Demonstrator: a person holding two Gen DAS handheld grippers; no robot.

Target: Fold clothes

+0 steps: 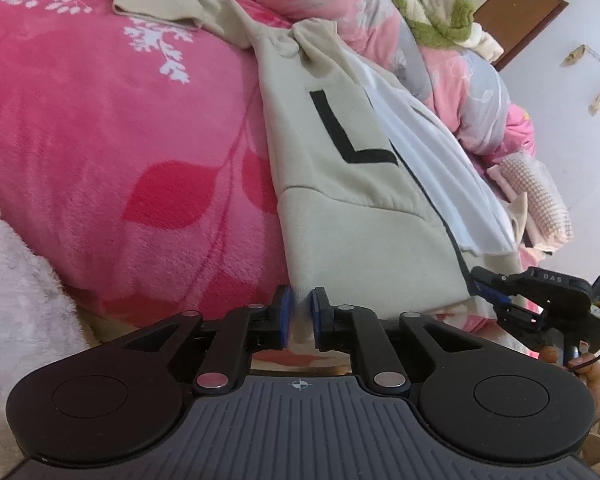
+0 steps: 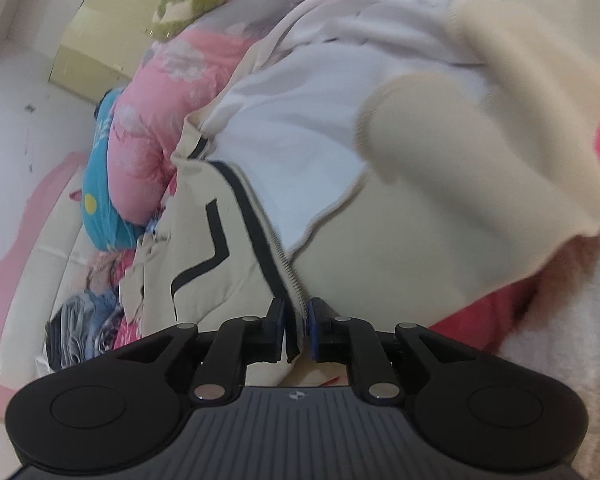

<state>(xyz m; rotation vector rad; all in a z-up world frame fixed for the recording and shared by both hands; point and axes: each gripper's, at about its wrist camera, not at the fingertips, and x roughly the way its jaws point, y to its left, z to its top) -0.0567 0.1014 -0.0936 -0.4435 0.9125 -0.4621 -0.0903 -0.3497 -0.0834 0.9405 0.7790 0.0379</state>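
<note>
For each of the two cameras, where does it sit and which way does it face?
Left wrist: on the left gripper, facing along the jacket on the pink blanket; the right gripper shows at the right.
Right wrist: on the right gripper, facing the jacket's zipper.
Shared: the jacket, with both jaws at its hem.

A: What lies ahead of the left gripper (image 1: 300, 312)?
B: A beige jacket (image 1: 340, 208) with a black L-shaped mark and white lining (image 1: 432, 168), spread along a pink blanket (image 1: 112, 152) on the bed.
A: And the fingers (image 1: 284, 316)?
B: Nearly together, with the jacket's hem between their blue pads.
A: Anything else?
B: The right gripper (image 1: 496, 296) at the jacket's zipper edge, and a pink quilt (image 1: 472, 92) heaped behind.
</note>
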